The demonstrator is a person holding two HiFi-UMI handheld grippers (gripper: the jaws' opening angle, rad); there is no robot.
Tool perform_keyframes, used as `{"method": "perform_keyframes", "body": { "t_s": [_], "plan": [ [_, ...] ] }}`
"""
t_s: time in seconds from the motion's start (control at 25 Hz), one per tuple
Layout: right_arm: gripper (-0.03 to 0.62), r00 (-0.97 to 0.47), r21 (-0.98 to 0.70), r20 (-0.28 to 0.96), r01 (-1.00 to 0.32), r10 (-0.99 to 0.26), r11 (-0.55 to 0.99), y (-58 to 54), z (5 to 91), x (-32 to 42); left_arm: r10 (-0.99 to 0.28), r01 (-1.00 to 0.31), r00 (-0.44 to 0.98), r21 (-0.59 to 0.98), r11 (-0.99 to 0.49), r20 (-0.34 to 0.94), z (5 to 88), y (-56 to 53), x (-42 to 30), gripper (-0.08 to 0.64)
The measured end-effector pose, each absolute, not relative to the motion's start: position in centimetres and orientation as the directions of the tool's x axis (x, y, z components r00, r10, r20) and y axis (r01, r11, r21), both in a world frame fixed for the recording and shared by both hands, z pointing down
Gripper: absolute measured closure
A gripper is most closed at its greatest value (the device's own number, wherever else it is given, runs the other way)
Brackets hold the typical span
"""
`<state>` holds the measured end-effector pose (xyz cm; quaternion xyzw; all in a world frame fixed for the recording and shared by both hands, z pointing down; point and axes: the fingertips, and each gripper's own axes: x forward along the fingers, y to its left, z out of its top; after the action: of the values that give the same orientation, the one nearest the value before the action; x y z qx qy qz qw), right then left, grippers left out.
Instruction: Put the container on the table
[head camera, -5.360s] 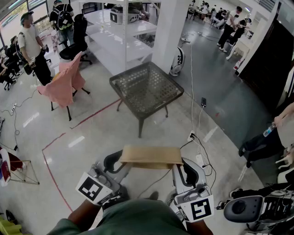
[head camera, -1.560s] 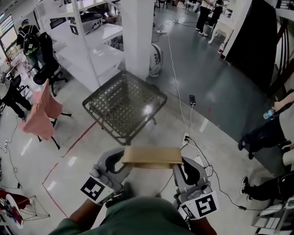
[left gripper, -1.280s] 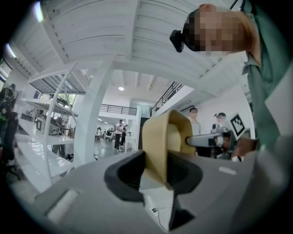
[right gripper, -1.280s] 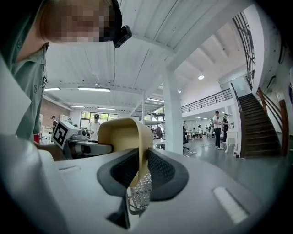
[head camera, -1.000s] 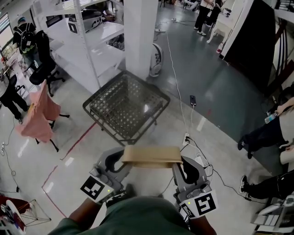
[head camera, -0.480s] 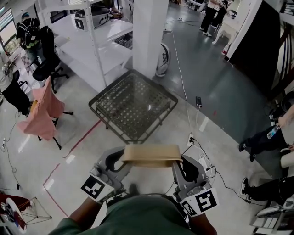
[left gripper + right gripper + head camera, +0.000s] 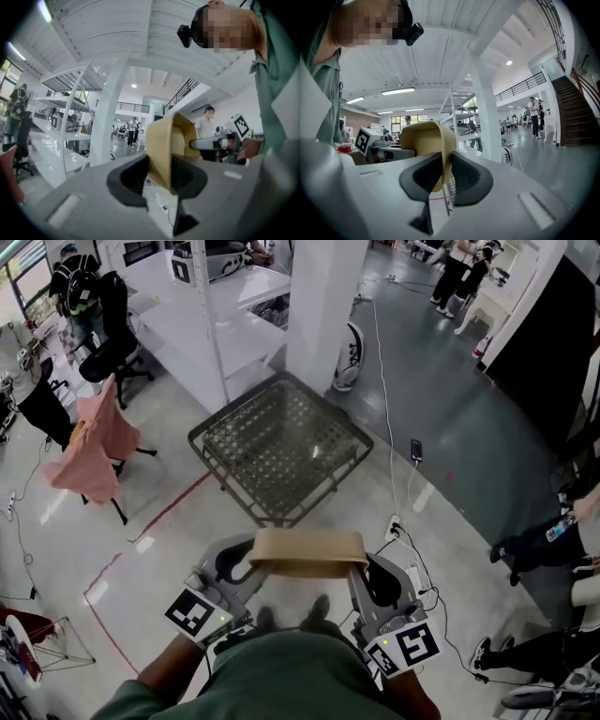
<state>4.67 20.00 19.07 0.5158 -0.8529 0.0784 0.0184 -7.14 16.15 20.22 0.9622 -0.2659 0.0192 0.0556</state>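
A tan rectangular container hangs in the air in front of me, held at both ends. My left gripper is shut on its left rim, and the black pads clamp the tan wall in the left gripper view. My right gripper is shut on the right rim, with the tan wall pinched between its pads. The dark woven-top table stands on the floor ahead of the container, a short way off.
A white pillar and white shelving rise behind the table. A chair draped with pink cloth stands at the left. Cables and a power strip lie on the floor at the right. People stand around the room's edges.
The table has drawn closer and lower in the head view as I walk toward it. The container stays held between both grippers the same way.
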Motion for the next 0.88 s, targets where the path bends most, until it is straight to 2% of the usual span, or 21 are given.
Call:
{"method": "perform_keyframes", "body": {
  "t_s": [0.28,0.52,0.88],
  "plan": [
    [0.537,-0.521,-0.121,0.065,-0.851,-0.851,0.511,18.1,18.5,10.5,-0.562,-0.565,0.825,0.060,-0.823,0.068,19.0,15.6,-1.6,0.445],
    [0.540,-0.533,-0.150,0.071,-0.842,-0.843,0.519,17.1,19.9,15.4,-0.566,-0.571,0.819,0.047,-0.819,0.090,19.8,15.3,3.1,0.440],
    [0.540,-0.573,-0.164,0.056,-0.813,-0.818,0.558,15.4,20.2,16.4,-0.602,-0.610,0.790,0.044,-0.792,0.115,20.4,13.9,4.1,0.439]
  ]
}}
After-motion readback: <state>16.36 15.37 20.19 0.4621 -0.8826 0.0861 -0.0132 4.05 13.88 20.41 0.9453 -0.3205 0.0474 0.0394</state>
